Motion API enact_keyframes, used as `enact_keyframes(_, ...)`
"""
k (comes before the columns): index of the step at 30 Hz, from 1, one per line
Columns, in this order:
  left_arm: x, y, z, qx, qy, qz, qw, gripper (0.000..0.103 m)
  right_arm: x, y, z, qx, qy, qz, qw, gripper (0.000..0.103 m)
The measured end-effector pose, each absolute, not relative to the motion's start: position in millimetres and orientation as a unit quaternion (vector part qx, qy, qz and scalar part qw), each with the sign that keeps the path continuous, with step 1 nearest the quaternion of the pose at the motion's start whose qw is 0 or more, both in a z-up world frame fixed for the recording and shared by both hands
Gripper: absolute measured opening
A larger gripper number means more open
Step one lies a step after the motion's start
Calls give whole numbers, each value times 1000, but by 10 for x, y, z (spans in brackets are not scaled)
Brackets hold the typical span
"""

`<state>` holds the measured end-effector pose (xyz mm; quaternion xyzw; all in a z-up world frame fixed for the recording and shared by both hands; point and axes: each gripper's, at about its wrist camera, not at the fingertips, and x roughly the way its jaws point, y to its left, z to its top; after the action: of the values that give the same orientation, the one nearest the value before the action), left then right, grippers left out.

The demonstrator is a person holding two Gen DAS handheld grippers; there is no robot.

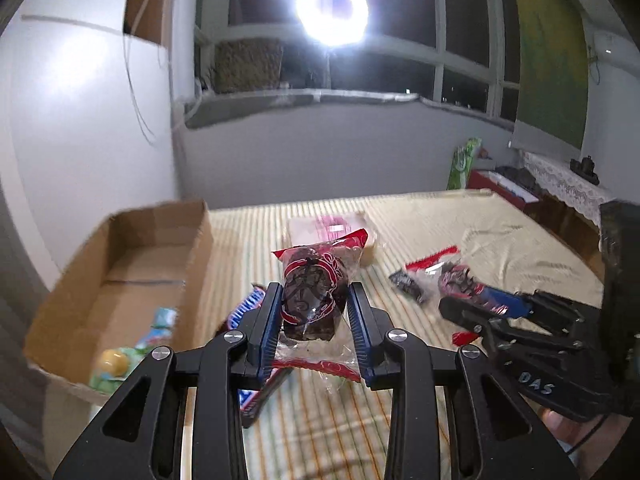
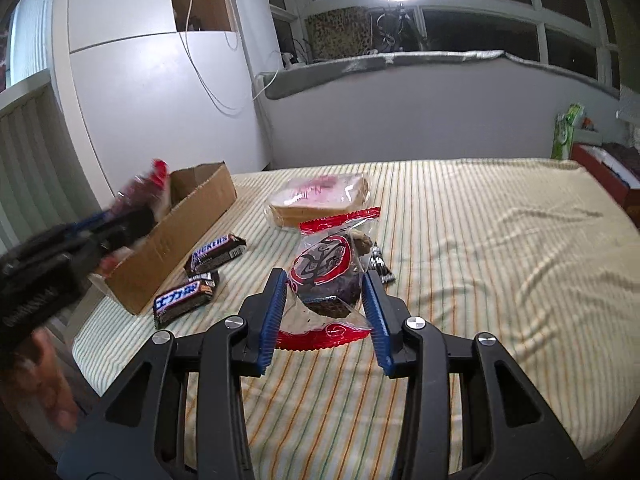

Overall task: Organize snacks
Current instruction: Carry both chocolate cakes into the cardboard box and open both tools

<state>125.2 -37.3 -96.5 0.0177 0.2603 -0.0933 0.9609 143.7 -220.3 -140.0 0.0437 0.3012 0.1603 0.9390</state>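
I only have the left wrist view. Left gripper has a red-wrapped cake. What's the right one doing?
Observer: The right gripper is shut on its own red-wrapped cake, lifted off the striped cloth.
Operator: Anything still loose near the box?
Observer: Yes, chocolate bars lie on the cloth beside the cardboard box.
Operator: And where's my left gripper relative to the box?
Observer: The left gripper holds its cake by the box's open top, though that part is blurred.
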Motion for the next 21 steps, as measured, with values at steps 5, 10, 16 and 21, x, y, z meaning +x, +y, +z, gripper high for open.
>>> enact_keyframes(5,1085,-257,-655,14,219,-94,971,31,1263,-2102,-944,23,257,153,954,41)
enact_keyframes(10,870,-83,-308,0,170,-89,981,31,1057,-1965,-519,-2,217,152,964,41)
enact_keyframes(16,720,77,-158,-10,146,-86,986,31,993,-1774,-440,-17,216,161,963,41)
enact_keyframes(21,629,272,-166,-22,142,-78,987,31,978,-1520,-427,-27,222,177,958,41)
